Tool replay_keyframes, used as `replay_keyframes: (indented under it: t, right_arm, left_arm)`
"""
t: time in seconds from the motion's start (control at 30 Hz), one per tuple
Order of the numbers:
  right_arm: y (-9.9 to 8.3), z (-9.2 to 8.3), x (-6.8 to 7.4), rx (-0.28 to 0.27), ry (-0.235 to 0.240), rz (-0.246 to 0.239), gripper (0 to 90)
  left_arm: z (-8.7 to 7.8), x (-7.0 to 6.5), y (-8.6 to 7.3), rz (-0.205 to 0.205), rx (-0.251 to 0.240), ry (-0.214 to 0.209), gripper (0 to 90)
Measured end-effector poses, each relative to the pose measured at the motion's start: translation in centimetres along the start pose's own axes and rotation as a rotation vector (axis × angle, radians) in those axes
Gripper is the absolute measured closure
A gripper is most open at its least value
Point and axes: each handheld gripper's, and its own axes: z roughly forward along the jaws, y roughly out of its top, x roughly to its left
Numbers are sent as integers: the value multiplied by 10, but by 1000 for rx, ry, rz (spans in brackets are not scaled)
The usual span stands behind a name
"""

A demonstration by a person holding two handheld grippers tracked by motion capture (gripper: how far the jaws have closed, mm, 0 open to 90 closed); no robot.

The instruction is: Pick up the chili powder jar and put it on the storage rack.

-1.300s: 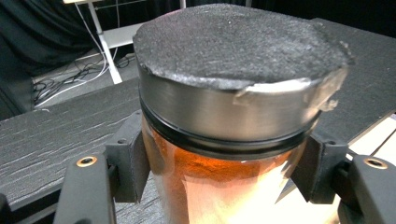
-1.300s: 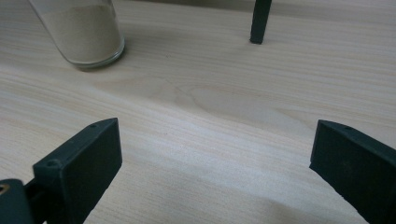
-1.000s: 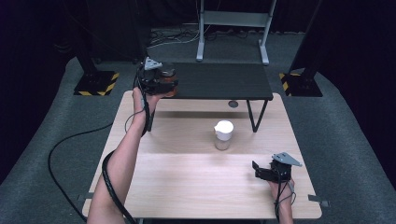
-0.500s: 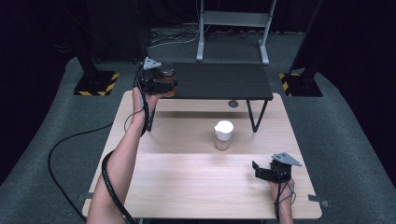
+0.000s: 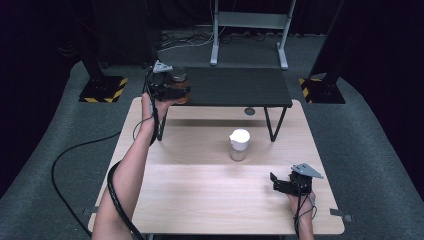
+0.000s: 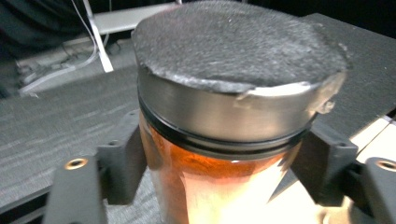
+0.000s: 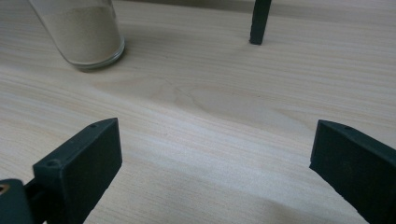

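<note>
right gripper (image 5: 278,183) sits low on the wooden table (image 5: 200,200), jaws spread wide with nothing between. further out, left gripper (image 5: 181,93) at the black shelf's (image 5: 235,87) left end, jaws just opening, amber jar (image 6: 219,154) between them.

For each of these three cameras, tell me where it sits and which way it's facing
High view: above the person's side, looking forward and down on the table; both forearms, left gripper, right gripper.
Left gripper view: along its jaws, which have just been opening around the amber jar.
Right gripper view: low, along open jaws toward the white-lidded jar.
Shared: both jars also appear in the high view.
</note>
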Motion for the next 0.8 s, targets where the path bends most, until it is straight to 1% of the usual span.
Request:
replay_keyframes:
  t: [0.07, 0.17, 0.3, 0.43, 0.47, 0.5, 0.63, 0.7, 0.8]
  right_arm:
    - [0, 0, 0, 0, 0, 0, 12]
    - [0, 0, 0, 0, 0, -2, 12]
    - [0, 0, 0, 0, 0, -1, 12]
    - [0, 0, 0, 1, -1, -4, 12]
    - [0, 0, 1, 2, -2, -4, 12]
    - [0, 0, 1, 2, -2, -4, 12]
    - [0, 0, 1, 3, -3, -4, 12]
    - [1, 0, 1, 3, -5, -5, 12]
    - [1, 1, 2, 4, -5, -6, 12]
  left_arm:
    - [-2, 2, 2, -6, 16, -14, 163]
    - [-5, 2, 4, 3, 46, -24, 79]
    - [-8, 7, 3, 5, 80, -56, 55]
    - [-13, 10, -1, 7, 110, -70, 20]
    - [-15, 12, -4, 10, 122, -85, 6]
    - [-15, 12, -4, 10, 122, -85, 4]
    - [-21, 12, -15, 28, 138, -91, 2]
    - [-25, 12, -23, 26, 135, -96, 2]
    - [-28, 15, -37, 18, 130, -115, 2]
